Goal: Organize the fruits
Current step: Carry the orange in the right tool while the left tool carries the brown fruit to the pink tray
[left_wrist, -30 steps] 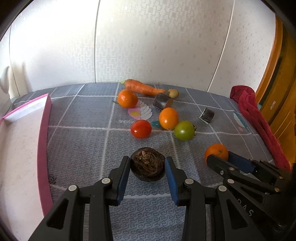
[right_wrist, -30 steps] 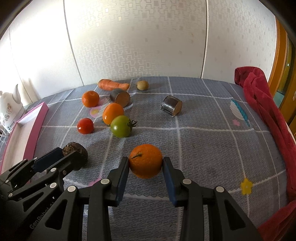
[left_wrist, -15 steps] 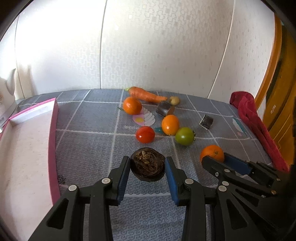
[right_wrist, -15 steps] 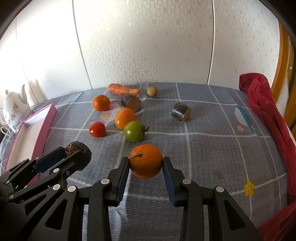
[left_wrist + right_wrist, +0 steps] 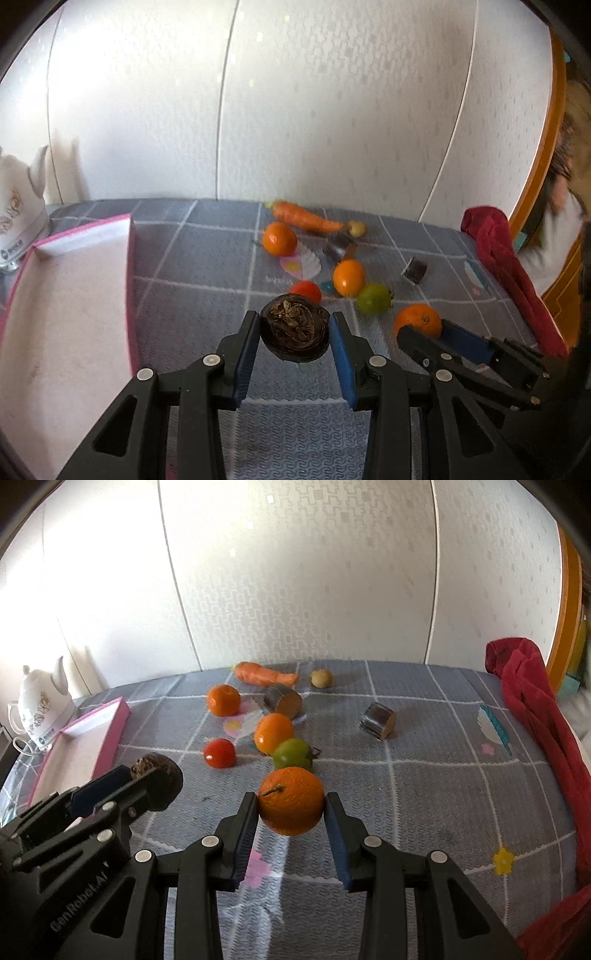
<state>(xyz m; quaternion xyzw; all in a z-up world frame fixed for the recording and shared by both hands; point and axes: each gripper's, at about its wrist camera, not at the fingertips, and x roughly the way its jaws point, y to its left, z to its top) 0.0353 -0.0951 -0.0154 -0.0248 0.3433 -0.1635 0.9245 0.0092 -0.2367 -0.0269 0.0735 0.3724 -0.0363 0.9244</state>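
My left gripper is shut on a dark brown round fruit and holds it above the grey cloth; it also shows in the right wrist view. My right gripper is shut on an orange, lifted off the cloth; the orange shows in the left wrist view too. On the cloth lie a red tomato, a green tomato, two more oranges, a carrot and a small kiwi.
A pink-rimmed white tray lies at the left, also in the right wrist view. A white kettle stands behind it. Two metal cylinders lie among the fruit. A red cloth runs along the right edge.
Both grippers have risen with their fruit, which sat at cloth level a second ago. The fruits on the cloth look farther below and the wall fills more of both views.
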